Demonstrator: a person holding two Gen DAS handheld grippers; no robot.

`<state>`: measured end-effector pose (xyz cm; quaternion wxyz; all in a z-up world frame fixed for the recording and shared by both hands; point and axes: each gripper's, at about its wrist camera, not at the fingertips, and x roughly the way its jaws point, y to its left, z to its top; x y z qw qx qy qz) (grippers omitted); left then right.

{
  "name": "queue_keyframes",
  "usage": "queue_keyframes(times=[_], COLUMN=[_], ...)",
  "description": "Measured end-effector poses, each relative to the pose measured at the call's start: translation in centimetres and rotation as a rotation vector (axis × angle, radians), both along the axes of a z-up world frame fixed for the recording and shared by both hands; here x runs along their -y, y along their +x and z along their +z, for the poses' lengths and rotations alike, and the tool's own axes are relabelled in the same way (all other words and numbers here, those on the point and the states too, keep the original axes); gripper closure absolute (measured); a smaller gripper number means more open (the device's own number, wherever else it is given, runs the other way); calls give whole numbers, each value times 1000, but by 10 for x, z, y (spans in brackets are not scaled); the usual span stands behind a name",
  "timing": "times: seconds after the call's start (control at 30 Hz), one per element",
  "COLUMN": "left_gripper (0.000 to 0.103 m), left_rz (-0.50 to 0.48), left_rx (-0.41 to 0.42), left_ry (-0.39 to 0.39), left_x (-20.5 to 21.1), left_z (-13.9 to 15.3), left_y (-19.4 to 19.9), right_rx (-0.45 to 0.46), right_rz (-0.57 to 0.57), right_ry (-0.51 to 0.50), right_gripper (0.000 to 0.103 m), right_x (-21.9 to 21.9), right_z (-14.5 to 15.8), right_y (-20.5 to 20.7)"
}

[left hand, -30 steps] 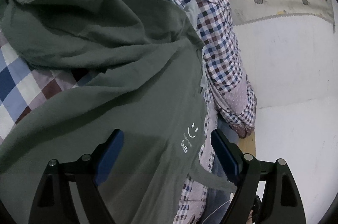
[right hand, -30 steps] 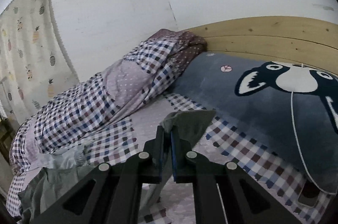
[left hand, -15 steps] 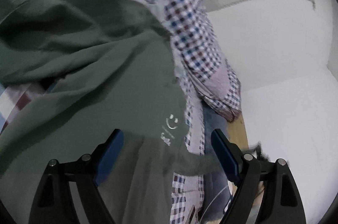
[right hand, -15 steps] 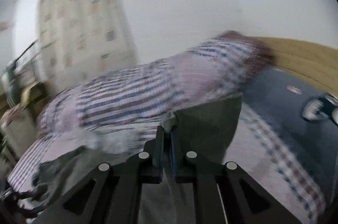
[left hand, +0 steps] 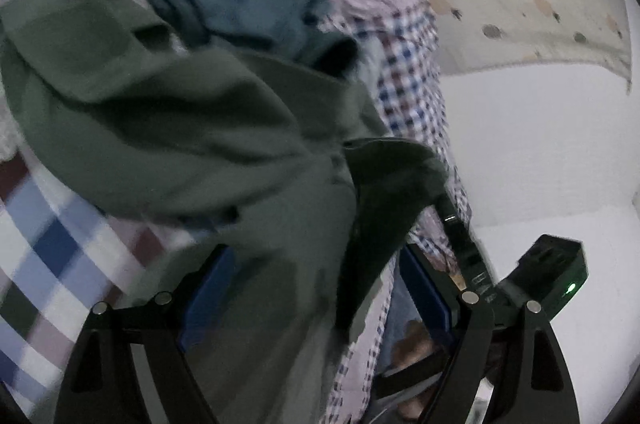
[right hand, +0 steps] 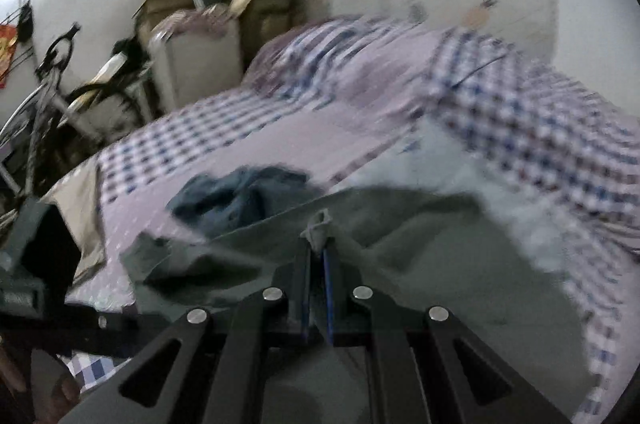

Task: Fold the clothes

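Closest to me, the right gripper (right hand: 316, 256) is pinching a bunched edge of the olive-green shirt (right hand: 420, 256), its jaws pressed together on the cloth so that a small tuft is poking out just past the tips. The left gripper (left hand: 316, 288) is hanging over the same shirt (left hand: 168, 127) with its jaws spread wide and gripping nothing; the fabric is running between and under them.

Just ahead of the left jaws, a flap of the shirt is standing up and draping over, lifted clear of the bed (left hand: 52, 244) by the right gripper's tool, which is showing to the right of those jaws. Beyond the jaws of both grippers, the rest of the shirt is lying rumpled and uneven on the checked sheet, with no flat, squared fold showing anywhere.

Farther out, past the shirt, a dark blue-grey garment (left hand: 236, 3) is lying crumpled in a heap. To the right of it, the checked quilt (right hand: 520, 111) is bunching along the wall.

Judging by this, the folding is well short of finished: one shirt is in hand and loose, and the blue-grey garment is lying unfolded.
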<state>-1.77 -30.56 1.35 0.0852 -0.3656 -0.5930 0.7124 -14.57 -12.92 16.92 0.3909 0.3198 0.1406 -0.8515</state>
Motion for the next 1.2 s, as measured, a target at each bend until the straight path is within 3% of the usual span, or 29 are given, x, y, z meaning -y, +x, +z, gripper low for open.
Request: queue_keyframes(times=[0.2, 0.33, 0.4, 0.43, 0.47, 0.63, 0.83, 1.03, 1.2], left_gripper=[16, 16, 16, 16, 16, 16, 16, 16, 39], left_rz=[32, 24, 20, 17, 15, -20, -93, -134, -134], left_rx=[-3, 12, 18, 20, 20, -44, -149, -145, -122], left_ry=[186, 181, 167, 153, 137, -22, -214, -320, -417], left_x=[14, 6, 3, 1, 0, -9, -34, -56, -59], left_z=[-20, -21, -22, -21, -20, -1, 22, 23, 24], left_y=[2, -5, -9, -10, -12, -24, -45, -52, -62], right_rx=[78, 137, 130, 125, 121, 97, 68, 86, 108], right_rz=[75, 123, 70, 42, 13, -130, -302, -434, -493], right_ry=[56, 99, 90, 85, 79, 51, 16, 56, 94], right_gripper=[99, 95, 86, 70, 60, 41, 39, 39, 39], right_x=[13, 18, -12, -29, -45, -126, -222, -297, -335], right_z=[-41, -65, -64, -63, -62, -58, -54, -78, -105], right_y=[11, 19, 22, 23, 24, 32, 40, 55, 64])
